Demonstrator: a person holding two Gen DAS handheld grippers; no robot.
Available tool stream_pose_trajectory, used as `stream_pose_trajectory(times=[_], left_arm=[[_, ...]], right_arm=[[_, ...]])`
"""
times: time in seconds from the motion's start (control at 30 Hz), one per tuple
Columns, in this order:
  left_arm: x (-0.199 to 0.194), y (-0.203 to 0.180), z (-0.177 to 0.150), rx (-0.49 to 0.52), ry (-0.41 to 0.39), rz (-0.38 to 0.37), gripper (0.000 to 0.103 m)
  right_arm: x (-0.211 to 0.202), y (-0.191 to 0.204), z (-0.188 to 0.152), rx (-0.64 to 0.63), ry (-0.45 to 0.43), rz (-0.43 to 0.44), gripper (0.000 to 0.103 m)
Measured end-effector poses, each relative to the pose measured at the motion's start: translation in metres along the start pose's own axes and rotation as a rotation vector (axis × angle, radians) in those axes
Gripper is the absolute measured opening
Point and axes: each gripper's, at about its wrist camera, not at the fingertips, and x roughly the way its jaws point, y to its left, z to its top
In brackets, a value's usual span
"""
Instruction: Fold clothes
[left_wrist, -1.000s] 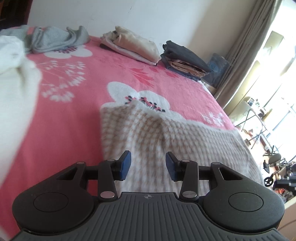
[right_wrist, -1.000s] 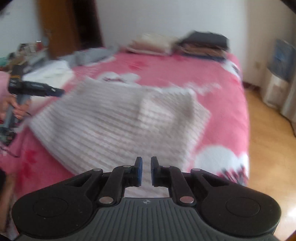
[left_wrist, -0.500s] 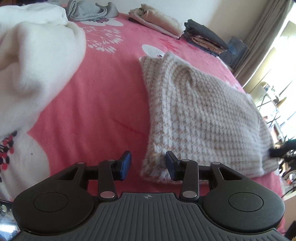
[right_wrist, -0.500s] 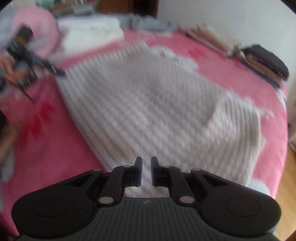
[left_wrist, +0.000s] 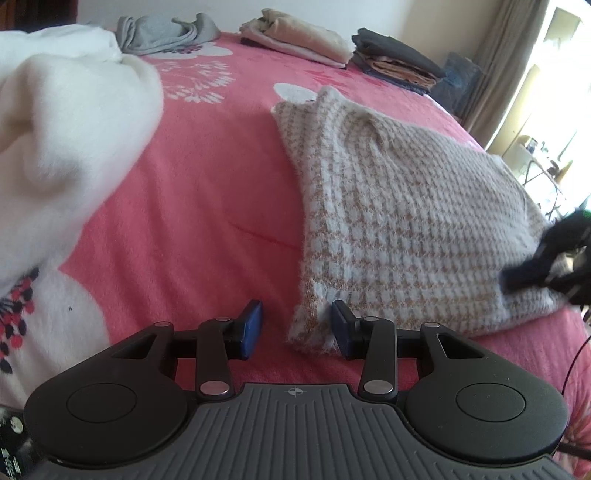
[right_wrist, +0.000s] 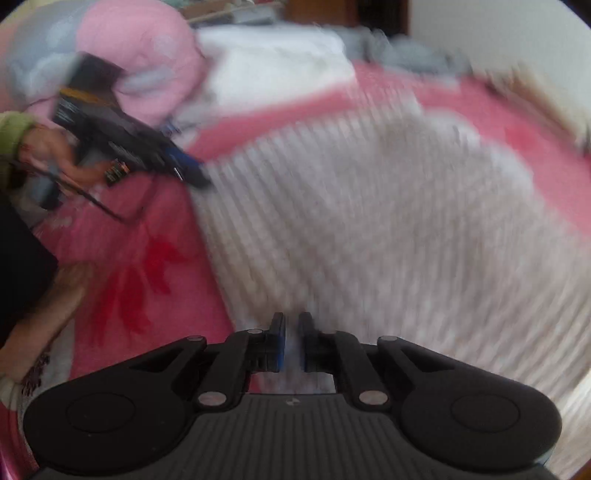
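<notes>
The bed, under a pink blanket (left_wrist: 207, 206) with white flowers, carries a folded beige-and-white knit sweater (left_wrist: 399, 221) ahead and right of the left claw (left_wrist: 297, 328). A fluffy white garment (left_wrist: 62, 147) lies ahead to its left. Far ahead lie a grey heap (left_wrist: 166, 31), a folded beige pile (left_wrist: 299, 38) and a dark stack (left_wrist: 399, 61).

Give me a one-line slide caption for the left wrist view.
Open left gripper at the near corner of a knit sweater on a pink bedspread, folded clothes stacked behind.
</notes>
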Motion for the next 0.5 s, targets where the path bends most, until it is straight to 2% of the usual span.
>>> stream_pose_trajectory(times=[0.07, 0.37, 0.4, 0.5], left_arm=[[0.002, 0.000, -0.001, 0.013, -0.001, 0.001, 0.042], [0.005, -0.007, -0.002, 0.036, -0.002, 0.023, 0.043], [0.005, -0.006, -0.002, 0.033, 0.000, 0.022, 0.043], [0.007, -0.006, -0.001, 0.029, 0.005, 0.023, 0.043]], right_arm=[[-0.010, 0.011, 0.017, -0.060, -0.067, 0.019, 0.008], [0.059, 0.026, 0.028, -0.217, 0.015, -0.079, 0.007], [0.048, 0.023, 0.037, -0.218, -0.034, -0.110, 0.007], [0.050, 0.006, 0.047, -0.164, -0.062, -0.164, 0.008]])
